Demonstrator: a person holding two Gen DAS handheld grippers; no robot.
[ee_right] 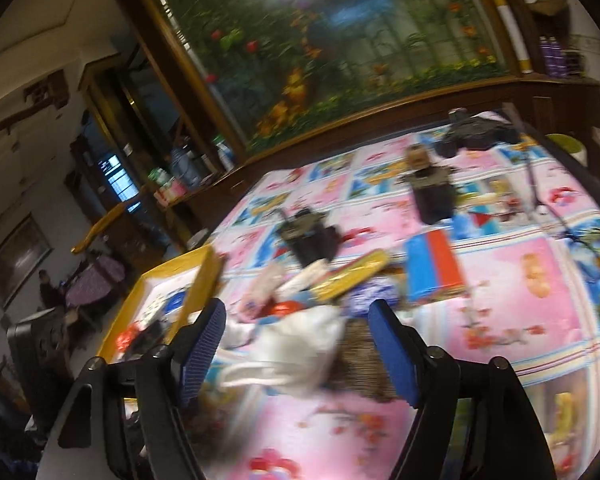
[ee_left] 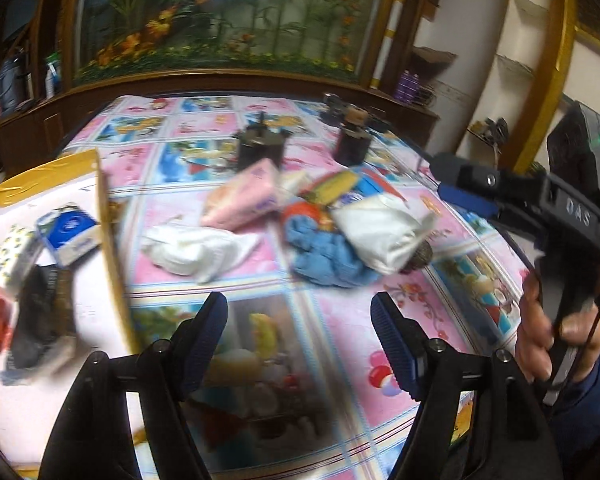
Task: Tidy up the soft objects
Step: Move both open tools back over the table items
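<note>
My left gripper (ee_left: 298,342) is released, its 2 blue pads wide apart over the bare tablecloth (ee_left: 380,328), touching nothing. My right gripper (ee_right: 296,346) is also spread wide; a white cloth (ee_right: 300,344) lies on the table between its pads, but they do not press it. The left view alone shows a blue towel (ee_left: 324,252) and a pink pack (ee_left: 244,196) in the far pile, and the box (ee_left: 100,216) at the left. The right view alone shows a red-blue packet (ee_right: 432,272).

Soft items lie heaped on the patterned cloth: a white bundle (ee_left: 198,250), pink pack (ee_left: 242,196), blue cloth (ee_left: 324,250).
</note>
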